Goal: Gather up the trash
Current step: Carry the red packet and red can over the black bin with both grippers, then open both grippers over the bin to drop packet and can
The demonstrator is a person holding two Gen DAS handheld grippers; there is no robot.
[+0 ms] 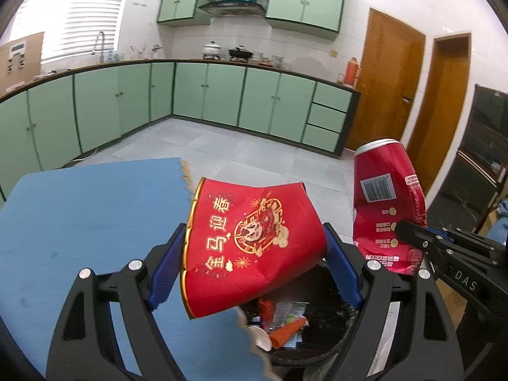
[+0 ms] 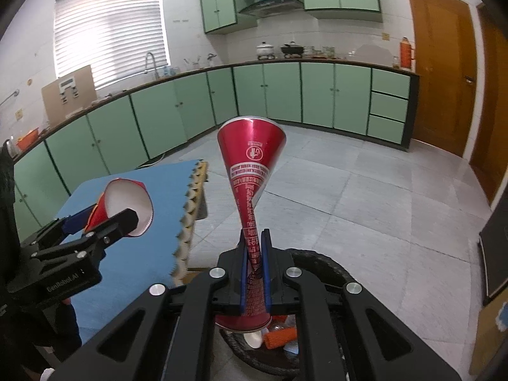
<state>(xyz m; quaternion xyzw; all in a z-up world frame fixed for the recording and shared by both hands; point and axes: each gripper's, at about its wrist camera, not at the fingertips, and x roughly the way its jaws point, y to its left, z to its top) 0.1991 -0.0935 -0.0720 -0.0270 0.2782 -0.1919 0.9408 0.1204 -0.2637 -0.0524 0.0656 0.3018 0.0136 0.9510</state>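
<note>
Kitchen, tiled floor, green base cabinets (image 1: 206,95) along two walls; a blue foam-topped table (image 1: 79,222) with a ragged near edge stands in the foreground.

Item 1: squashed red paper cup with gold rim and printed festive design (image 1: 250,241). Held across its crushed body by the left gripper (image 1: 254,250), jaws spread wide and pressing on both sides of the cup. It hangs past the ragged table edge, partly above the bin, apparently so that it can drop straight in.

Item 2: crumpled red metal drink can with barcode (image 2: 250,190). Pinched at its flattened waist by the right gripper (image 2: 254,273), jaws nearly together on the thin metal; top end flares upward. It too is held over the bin.

Item 3: round black rubbish bin (image 1: 336,343), on the floor just beside the table edge. Already holds wrappers, an orange scrap and a white cup.

Status, judged: both pieces held over the bin, release pending.
</note>
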